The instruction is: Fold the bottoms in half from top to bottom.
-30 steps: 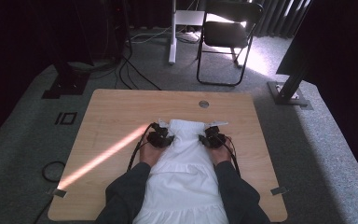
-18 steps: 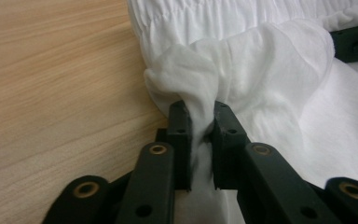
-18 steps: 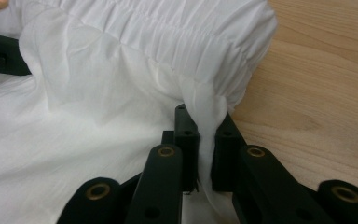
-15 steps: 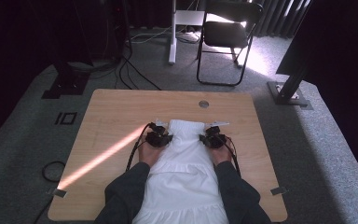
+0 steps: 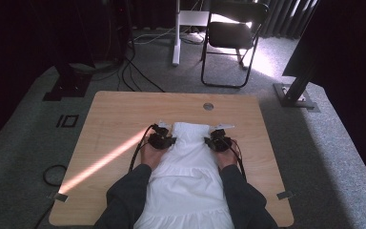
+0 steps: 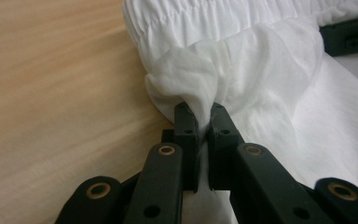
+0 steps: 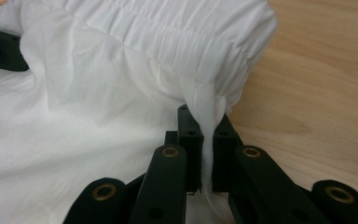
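Observation:
A white garment (image 5: 187,164) with a gathered elastic band at its far end lies on the wooden table (image 5: 119,112) and hangs over the near edge between the person's forearms. My left gripper (image 5: 161,139) sits at the band's left corner. In the left gripper view my left gripper (image 6: 204,125) is shut on a bunched fold of the white garment (image 6: 261,70), its jaws having just been closing. My right gripper (image 5: 219,141) sits at the right corner. The right gripper view shows my right gripper (image 7: 207,135) shut on a thin pinch of the white garment (image 7: 98,93).
A round grommet (image 5: 208,106) sits in the table's far side. A stripe of sunlight (image 5: 102,160) crosses its left half. Beyond the table stand a black folding chair (image 5: 233,38), a white post (image 5: 176,33) and black stand bases. Cables lie on the grey carpet.

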### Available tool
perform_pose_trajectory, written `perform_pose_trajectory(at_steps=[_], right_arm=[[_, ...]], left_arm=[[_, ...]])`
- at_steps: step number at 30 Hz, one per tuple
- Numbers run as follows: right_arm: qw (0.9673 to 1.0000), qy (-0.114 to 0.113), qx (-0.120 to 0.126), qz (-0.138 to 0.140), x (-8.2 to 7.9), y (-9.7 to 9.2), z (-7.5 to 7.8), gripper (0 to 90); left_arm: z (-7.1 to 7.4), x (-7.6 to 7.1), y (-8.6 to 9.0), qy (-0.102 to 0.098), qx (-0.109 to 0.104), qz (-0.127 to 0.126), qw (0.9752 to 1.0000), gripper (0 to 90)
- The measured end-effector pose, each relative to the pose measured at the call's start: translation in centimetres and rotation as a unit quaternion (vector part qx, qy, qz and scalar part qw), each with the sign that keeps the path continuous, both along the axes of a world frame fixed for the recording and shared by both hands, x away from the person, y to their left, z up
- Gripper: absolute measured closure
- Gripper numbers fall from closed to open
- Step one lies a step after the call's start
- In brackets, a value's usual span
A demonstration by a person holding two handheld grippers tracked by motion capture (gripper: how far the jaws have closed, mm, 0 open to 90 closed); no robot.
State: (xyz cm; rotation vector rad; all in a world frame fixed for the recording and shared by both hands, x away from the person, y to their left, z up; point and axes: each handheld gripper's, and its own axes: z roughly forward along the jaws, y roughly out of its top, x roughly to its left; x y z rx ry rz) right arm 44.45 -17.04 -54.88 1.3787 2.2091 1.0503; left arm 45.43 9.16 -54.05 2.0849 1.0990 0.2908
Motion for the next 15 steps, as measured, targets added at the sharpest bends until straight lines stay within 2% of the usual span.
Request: perform_pose_trajectory(at_steps=[6, 15], right_arm=[[0.9999, -0.007, 0.010, -0.001, 0.5, -0.4, 0.9, 86.6], [0.9996, -0.017, 0.020, 0.001, 0.8, -0.7, 1.9, 86.5]], left_arm=[[1.2, 0.6, -0.1, -0.008, 0.001, 0.003, 1.0000, 85.9], [2.0, 0.9, 0.1, -0.020, -0.021, 0.008, 0.9996, 85.8]])
